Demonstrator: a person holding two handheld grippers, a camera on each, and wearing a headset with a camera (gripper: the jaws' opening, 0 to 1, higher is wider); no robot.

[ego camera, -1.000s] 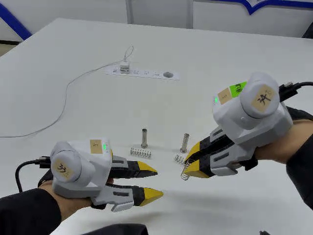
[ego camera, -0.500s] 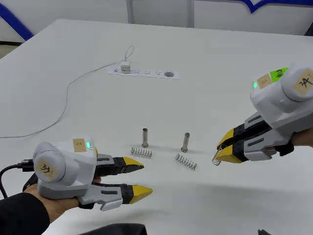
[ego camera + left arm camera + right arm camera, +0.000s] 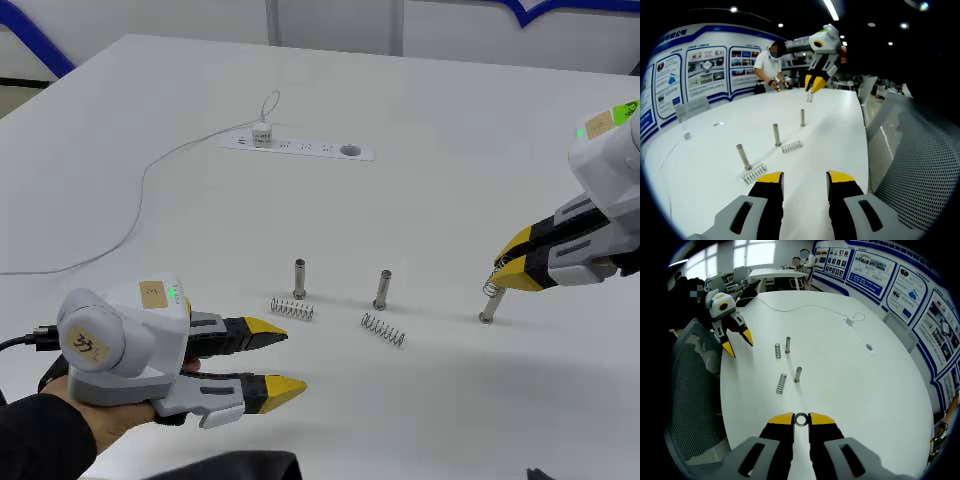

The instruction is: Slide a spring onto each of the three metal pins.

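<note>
The right gripper (image 3: 512, 268) is pinching a spring (image 3: 491, 288) that is hanging upright just over the right pin (image 3: 488, 308), with their axes nearly in line. The left gripper (image 3: 290, 358) is hovering spread, near the left pin (image 3: 299, 278).

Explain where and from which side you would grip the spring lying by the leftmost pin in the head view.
Grip the spring across its middle, pinching its two long sides, coming from above and the near side. It lies flat, and the upright pin stands close behind it, blocking that side. The open left gripper is nearest.
</note>
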